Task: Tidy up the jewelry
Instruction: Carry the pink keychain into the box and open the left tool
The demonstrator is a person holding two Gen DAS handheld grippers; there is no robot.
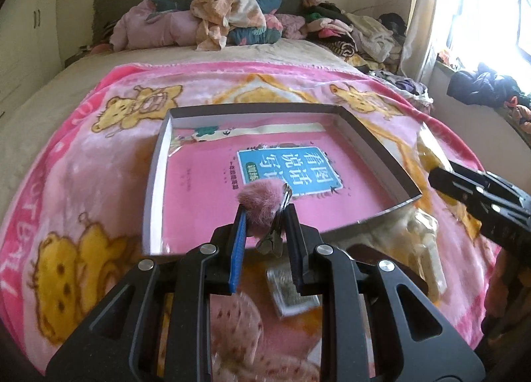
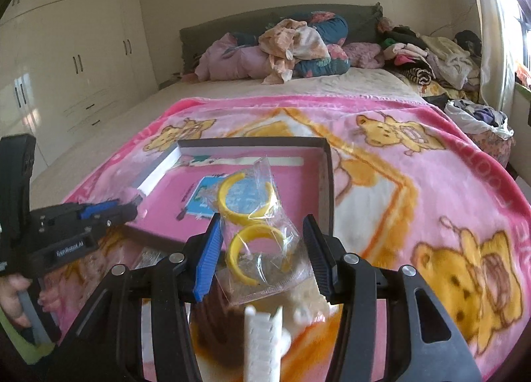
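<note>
Left wrist view: the left gripper (image 1: pixel 265 212), at lower centre, is pinching a fuzzy pink hair clip (image 1: pixel 262 202) over the shallow box (image 1: pixel 156 166); the clip's metal end is partly hidden between the fingers. The right gripper (image 1: pixel 441 176) is cut off at the right edge.

Right wrist view: the right gripper (image 2: pixel 262 249) pinches a clear bag of yellow bangles (image 2: pixel 252 216) at centre; blurred pale objects (image 2: pixel 265 332) lie below.
</note>
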